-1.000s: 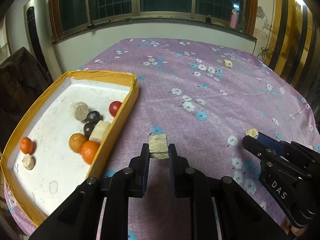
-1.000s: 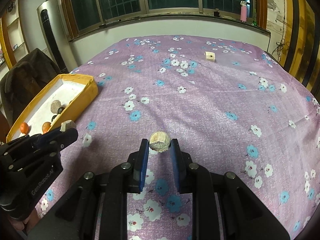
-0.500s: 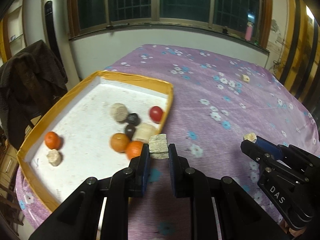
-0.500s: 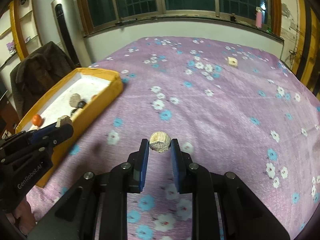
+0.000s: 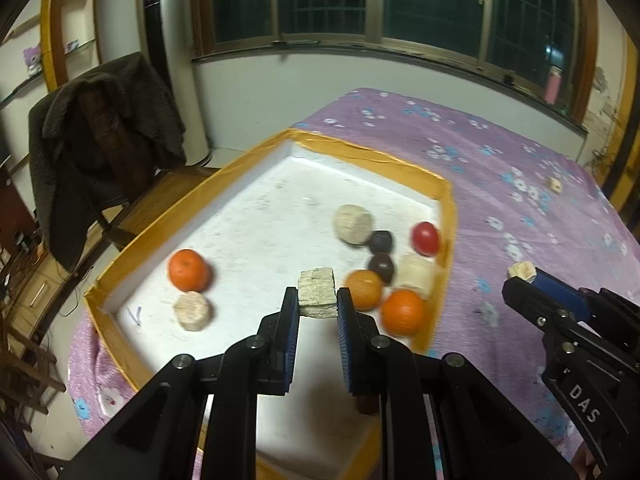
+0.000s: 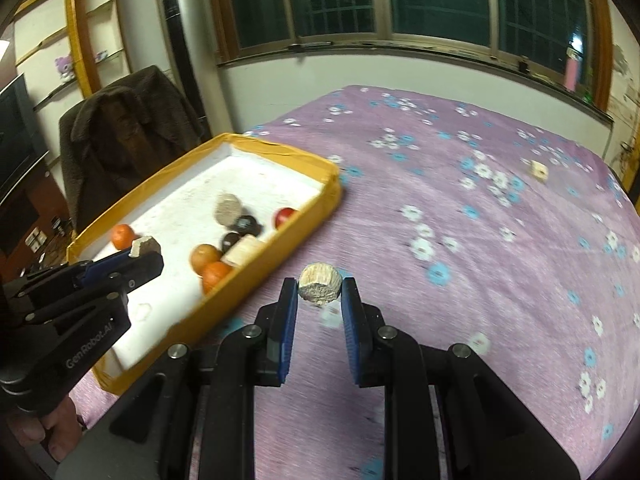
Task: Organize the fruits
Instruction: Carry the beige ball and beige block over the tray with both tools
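- The left gripper (image 5: 318,310) hangs over the near part of the tray, its jaws clamped on a pale, rough squarish block (image 5: 317,291) held clear of the white floor.
- The right gripper (image 6: 319,300) hovers above the purple flowered cloth (image 6: 500,280) just right of the tray, its jaws closed on a pale round chunk (image 6: 320,283) with a rough broken face.
- The yellow-rimmed tray (image 5: 372,160) lies on the left side of the cloth-covered surface, its white floor holding the gathered pieces.
- Nearest along the tray's right wall sit two oranges (image 5: 402,312), touching each other, with a cream block (image 5: 415,275) just behind them against the wall.
- To the left, well apart from that cluster, a third orange (image 5: 189,270) rests with a pale round piece (image 5: 193,311) touching its near side.
- Farther in, two dark fruits (image 5: 380,241) sit one behind the other between a large pale round chunk (image 5: 354,224) on the left and a red fruit (image 5: 425,238) by the right wall.
- Far right on the cloth, a small pale cube (image 6: 539,170) lies alone, well apart from the tray.
- Beyond the tray's left side a dark coat (image 5: 100,136) drapes a wooden chair; a tall silver air conditioner (image 5: 168,60) stands under the dark windows.
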